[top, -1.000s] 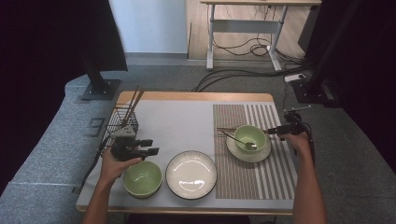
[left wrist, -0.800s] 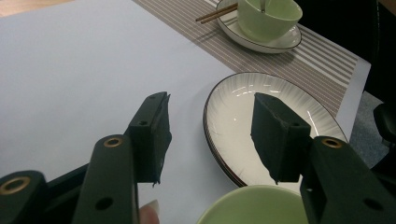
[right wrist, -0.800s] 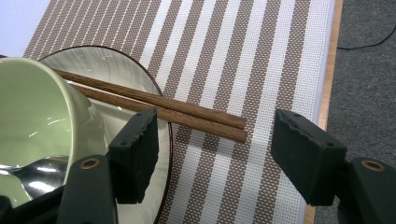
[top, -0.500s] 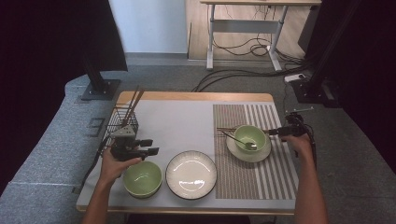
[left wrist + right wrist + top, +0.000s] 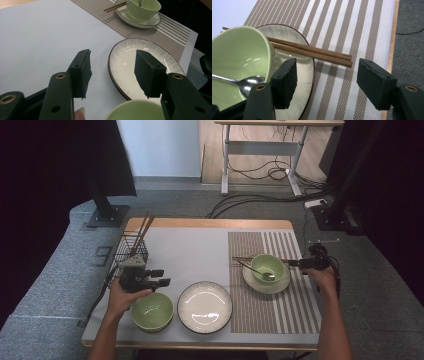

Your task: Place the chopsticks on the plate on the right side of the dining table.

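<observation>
While your right gripper (image 5: 325,83) hangs with jaws apart at the frame's lower middle, the chopsticks (image 5: 312,51) lie just beyond, resting on the saucer (image 5: 305,72) beside the green bowl (image 5: 237,57). Your left gripper (image 5: 112,72) gapes over the white plate (image 5: 125,53).

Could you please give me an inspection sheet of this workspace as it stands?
Surface: table with pale sheet, striped mat on right.
Job's things: chopsticks across saucer; bowl with spoon on it.
Clutter: near bowl, plate, wire basket holding sticks.
Grippers: left gripper open above plate edge; right gripper open by chopsticks.
Cables: on floor under far desk.
Surroundings: grey carpet, black stands.
</observation>
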`<state>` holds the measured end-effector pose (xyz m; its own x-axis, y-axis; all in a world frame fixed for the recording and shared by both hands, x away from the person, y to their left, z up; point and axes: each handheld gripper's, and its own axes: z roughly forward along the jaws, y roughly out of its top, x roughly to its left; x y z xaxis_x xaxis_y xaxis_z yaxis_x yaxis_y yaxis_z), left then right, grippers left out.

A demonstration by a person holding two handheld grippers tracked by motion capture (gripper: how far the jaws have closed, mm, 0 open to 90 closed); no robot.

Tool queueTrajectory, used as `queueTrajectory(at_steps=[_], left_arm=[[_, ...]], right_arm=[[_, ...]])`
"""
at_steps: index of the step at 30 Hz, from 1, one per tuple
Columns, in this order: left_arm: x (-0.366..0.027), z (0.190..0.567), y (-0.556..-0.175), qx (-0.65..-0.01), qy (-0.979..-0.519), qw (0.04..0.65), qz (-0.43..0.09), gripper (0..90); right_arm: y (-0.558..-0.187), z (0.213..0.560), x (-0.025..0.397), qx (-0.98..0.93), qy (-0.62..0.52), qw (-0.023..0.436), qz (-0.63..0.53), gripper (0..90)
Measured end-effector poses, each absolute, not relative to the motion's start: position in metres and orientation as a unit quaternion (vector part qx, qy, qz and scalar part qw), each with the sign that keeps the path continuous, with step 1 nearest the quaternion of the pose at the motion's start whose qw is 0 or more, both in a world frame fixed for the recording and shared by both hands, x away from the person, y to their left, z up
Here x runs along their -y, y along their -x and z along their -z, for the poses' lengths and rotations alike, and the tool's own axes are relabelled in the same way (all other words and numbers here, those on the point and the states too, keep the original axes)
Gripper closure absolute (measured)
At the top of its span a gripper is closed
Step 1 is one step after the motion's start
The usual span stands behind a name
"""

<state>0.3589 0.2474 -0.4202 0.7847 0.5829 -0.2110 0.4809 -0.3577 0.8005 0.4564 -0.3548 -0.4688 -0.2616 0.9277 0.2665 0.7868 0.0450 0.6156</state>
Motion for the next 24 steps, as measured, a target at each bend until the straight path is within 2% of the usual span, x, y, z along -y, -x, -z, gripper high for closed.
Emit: queueTrajectory(at_steps=[24], left_arm=[[-0.246, 0.42, -0.358, -0.322, -0.823, 0.465, -0.054, 47.0]], right_arm=[[-0.418, 0.482, 0.359, -0.715, -0.584, 0.107, -0.37, 32.6]])
